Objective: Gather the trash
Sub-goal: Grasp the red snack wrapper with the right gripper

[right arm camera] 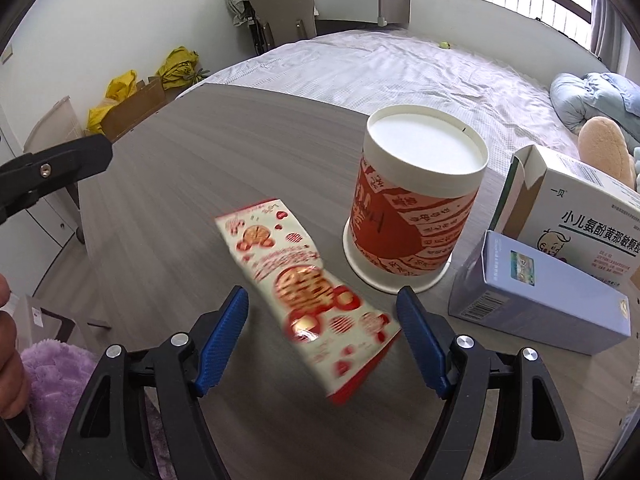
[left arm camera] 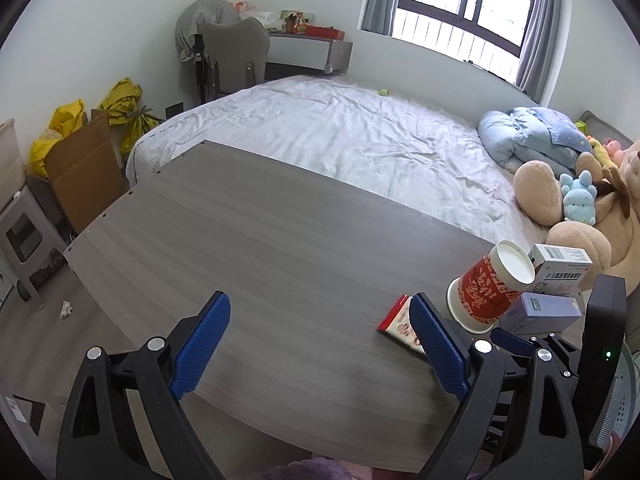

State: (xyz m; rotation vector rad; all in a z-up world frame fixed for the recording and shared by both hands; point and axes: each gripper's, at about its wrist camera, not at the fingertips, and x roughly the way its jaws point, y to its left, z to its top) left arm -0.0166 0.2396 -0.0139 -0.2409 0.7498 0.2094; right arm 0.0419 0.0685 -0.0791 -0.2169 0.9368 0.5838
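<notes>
The white medicine box (right arm camera: 580, 216) carries "一贝" and, in large green characters, "小儿氨酚黄那敏颗粒". A barcode stands on the lilac box (right arm camera: 536, 300). Print on the red cup (right arm camera: 412, 216) and snack wrapper (right arm camera: 308, 288) is unreadable.

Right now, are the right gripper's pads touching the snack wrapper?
Apart. The right wrist view shows the wrapper lying between the open right gripper, with table visible beside each pad.

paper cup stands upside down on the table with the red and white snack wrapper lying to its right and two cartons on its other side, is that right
Not quite. The right wrist view shows the snack wrapper lying to the left of the upside-down paper cup, not its right. The two cartons, a lavender one and a white one, are on the cup's right, all on the table.
</notes>
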